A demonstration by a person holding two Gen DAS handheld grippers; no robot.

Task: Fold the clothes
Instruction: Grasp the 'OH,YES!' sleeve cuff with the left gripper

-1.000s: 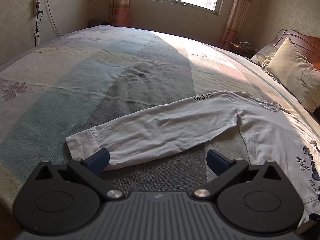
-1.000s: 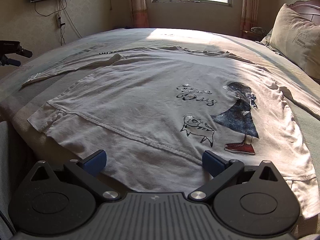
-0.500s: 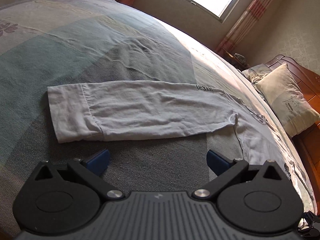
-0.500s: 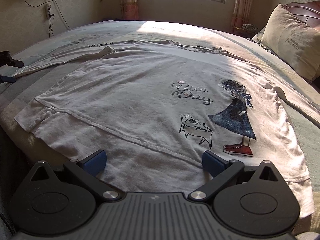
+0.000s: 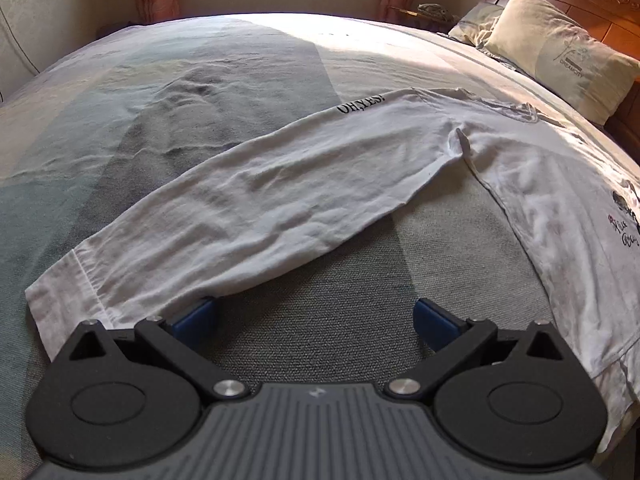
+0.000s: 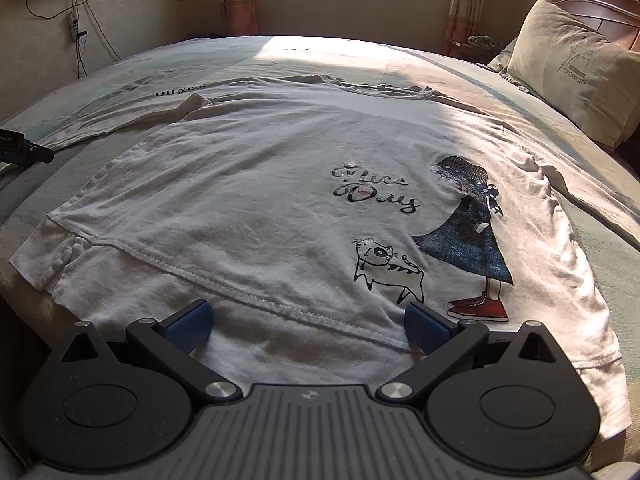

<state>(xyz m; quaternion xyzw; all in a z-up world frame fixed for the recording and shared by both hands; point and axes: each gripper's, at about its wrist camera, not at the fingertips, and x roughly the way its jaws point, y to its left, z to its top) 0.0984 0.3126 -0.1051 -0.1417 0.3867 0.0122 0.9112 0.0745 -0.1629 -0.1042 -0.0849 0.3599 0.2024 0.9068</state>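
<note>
Big bed point(image 5: 200, 92) with a soft striped cover, white cotton shirt point(image 6: 260, 184) spread flat across mid-frame, wrinkly sleeve point(image 5: 248, 204) out left. Left claw point(image 5: 316, 318) wide apart just below the cuff, right claw point(image 6: 306, 322) gaping over the stitched hem

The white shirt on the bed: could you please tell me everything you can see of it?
The white shirt is long-sleeved, of thin, creased cotton-like cloth, lying flat and face up on the bed. Its front shows a girl, a cat and "Nice Day"; one sleeve, printed "OH,YES!", stretches out sideways. The left gripper sits open at that sleeve's cuff, one finger at its edge; the right gripper sits open over the hem.
</note>
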